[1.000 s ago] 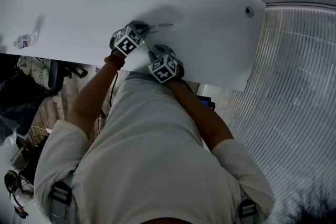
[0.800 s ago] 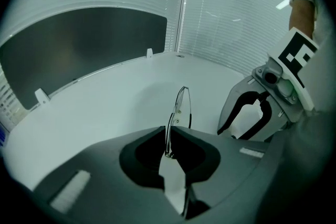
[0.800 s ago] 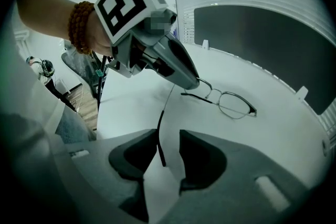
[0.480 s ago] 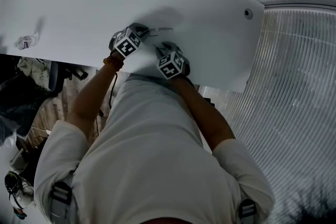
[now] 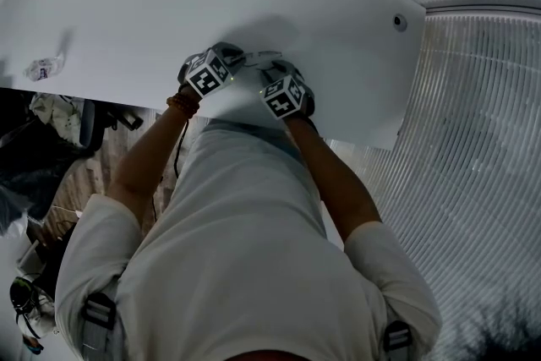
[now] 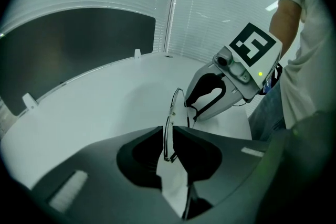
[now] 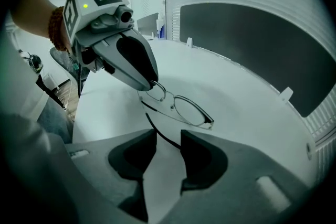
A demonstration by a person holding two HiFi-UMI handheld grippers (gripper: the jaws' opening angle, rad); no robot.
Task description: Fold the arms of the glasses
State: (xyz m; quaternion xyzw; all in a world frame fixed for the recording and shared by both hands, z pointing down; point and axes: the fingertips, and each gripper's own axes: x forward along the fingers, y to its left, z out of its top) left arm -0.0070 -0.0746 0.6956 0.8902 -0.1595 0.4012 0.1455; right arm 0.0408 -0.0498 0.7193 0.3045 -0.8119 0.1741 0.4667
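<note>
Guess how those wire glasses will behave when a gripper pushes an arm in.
Likely very light: the glasses are thin wire rims, so they may skid on the smooth white table unless braced. The slim arm between the right gripper's open jaws probably flexes and could bend if forced.

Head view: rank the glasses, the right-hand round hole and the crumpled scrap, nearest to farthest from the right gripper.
1. glasses, right at its jaws.
2. round hole, off to the right.
3. crumpled scrap, far off to the left.

White table (image 5: 127,13); dark-framed glasses (image 7: 186,110); black-and-white square markers (image 5: 207,73) on left gripper (image 6: 169,139), right gripper (image 7: 168,141); white shirt (image 5: 237,249).
</note>
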